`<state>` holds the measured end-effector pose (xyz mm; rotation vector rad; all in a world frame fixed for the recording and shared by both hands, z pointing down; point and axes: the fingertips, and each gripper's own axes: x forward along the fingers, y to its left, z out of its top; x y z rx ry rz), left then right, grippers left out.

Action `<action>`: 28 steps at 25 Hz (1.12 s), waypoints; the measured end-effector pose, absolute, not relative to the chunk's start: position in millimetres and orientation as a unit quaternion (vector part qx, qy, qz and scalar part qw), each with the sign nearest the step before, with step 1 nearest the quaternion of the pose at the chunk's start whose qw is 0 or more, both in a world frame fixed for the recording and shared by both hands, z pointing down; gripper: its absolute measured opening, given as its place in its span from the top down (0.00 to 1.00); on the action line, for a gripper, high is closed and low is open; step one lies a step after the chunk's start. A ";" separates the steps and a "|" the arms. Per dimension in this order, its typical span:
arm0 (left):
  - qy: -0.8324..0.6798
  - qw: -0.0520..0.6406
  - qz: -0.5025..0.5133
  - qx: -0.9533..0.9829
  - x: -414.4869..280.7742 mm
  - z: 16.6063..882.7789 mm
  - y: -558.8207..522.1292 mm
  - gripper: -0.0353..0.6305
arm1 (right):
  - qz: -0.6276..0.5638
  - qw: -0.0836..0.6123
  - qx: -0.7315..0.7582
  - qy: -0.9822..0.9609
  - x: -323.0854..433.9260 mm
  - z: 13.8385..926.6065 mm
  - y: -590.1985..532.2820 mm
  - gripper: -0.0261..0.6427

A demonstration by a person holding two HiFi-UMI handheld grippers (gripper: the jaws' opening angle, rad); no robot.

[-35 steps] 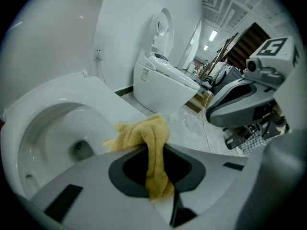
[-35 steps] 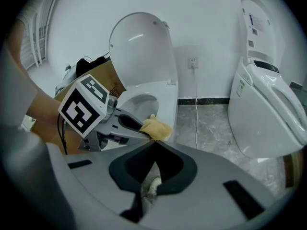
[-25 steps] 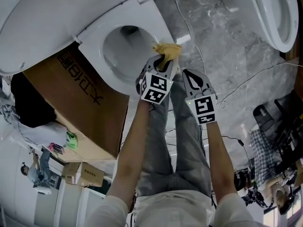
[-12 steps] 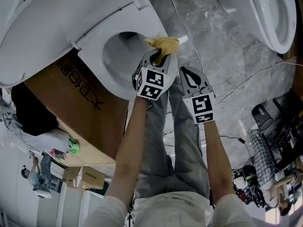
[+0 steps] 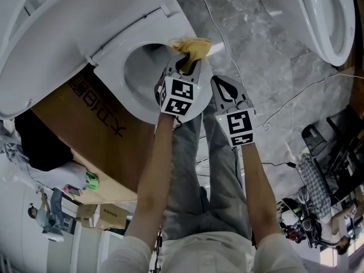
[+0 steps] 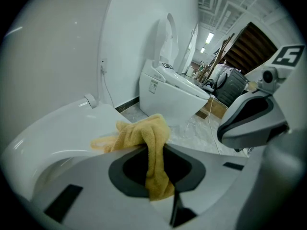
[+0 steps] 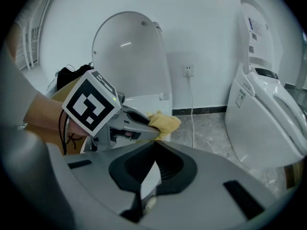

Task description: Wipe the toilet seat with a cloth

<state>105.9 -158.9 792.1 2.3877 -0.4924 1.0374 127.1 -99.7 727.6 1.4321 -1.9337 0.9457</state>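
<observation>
**Item 1. Left gripper** (image 5: 186,67): jaws clamped on the cloth, with a fold of it hanging between them.

**Item 2. Cloth** (image 5: 192,45): yellow terry, bunched. It lay against the rim of the toilet seat (image 5: 111,75), beside the bowl opening on the side facing the marble floor (image 5: 256,50).

**Item 3. Right gripper** (image 5: 223,89): jaws closed on nothing, held just beside the left gripper and off the seat.

**Item 4. Surroundings:** raised lid (image 5: 51,33), cardboard box (image 5: 96,118), second toilet (image 5: 330,16), loose cable (image 5: 224,38).

**Handling note (a judgement):** wiping appeared to be under way. To do it well:
- Keep the clamp firm.
- Press the cloth's bunched end flat to the seat, not the hard jaw tips.
- Follow the curve of the ring in overlapping passes.
- Keep the idle gripper clear of the path.
</observation>
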 end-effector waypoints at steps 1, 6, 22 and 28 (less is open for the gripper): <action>-0.181 0.243 0.379 0.874 105.8 791.9 -162.0 0.82 | 0.351 0.274 0.534 -0.719 127.0 727.6 -102.7 0.95; -0.186 0.238 0.375 0.876 105.2 790.6 -176.4 0.82 | 0.344 0.273 0.537 -0.720 127.9 726.4 -114.3 0.95; -0.210 0.225 0.364 0.879 94.3 787.8 -221.5 0.82 | 0.324 0.270 0.539 -0.729 117.7 718.2 -148.3 0.95; -0.231 0.221 0.360 0.876 79.7 785.3 -239.1 0.82 | 0.310 0.262 0.536 -0.740 107.6 708.5 -167.7 0.95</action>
